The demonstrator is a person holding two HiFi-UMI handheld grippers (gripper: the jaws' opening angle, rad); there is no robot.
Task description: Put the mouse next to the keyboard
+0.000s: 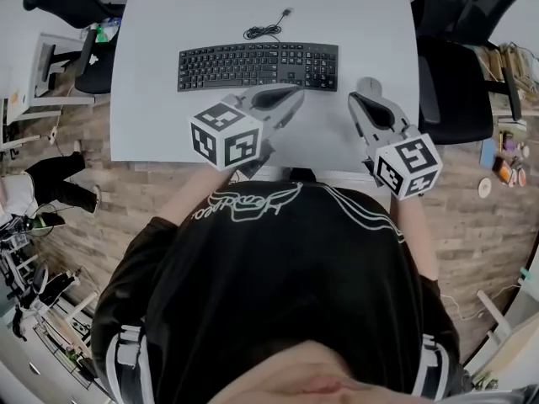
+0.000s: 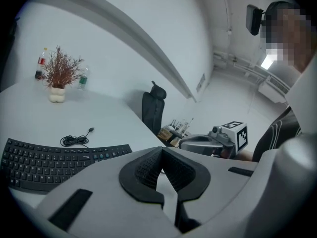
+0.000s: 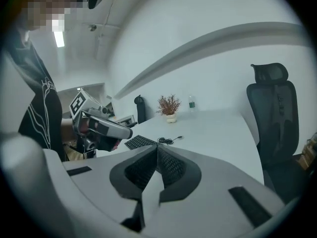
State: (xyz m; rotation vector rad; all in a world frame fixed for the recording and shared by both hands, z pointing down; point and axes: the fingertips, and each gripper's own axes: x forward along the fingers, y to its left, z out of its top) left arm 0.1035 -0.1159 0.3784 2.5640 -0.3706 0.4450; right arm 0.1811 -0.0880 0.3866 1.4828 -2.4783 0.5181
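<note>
A black keyboard (image 1: 257,66) lies across the far half of the white table (image 1: 152,116). Just off its right end rests a small light-grey oval, apparently the mouse (image 1: 369,86). My right gripper (image 1: 355,99) hovers right behind that oval, jaws shut with nothing between them (image 3: 157,152). My left gripper (image 1: 296,93) points at the keyboard's front edge, also shut and empty (image 2: 161,155). The keyboard (image 2: 49,162) shows at the lower left of the left gripper view, and small (image 3: 140,142) in the right gripper view. Neither gripper view shows the mouse.
The keyboard's coiled cable (image 1: 265,30) lies behind it. A black office chair (image 1: 459,82) stands at the table's right side. A potted dry plant (image 2: 59,78) and bottles (image 2: 40,63) sit at the far end. The table's near edge runs just under the grippers.
</note>
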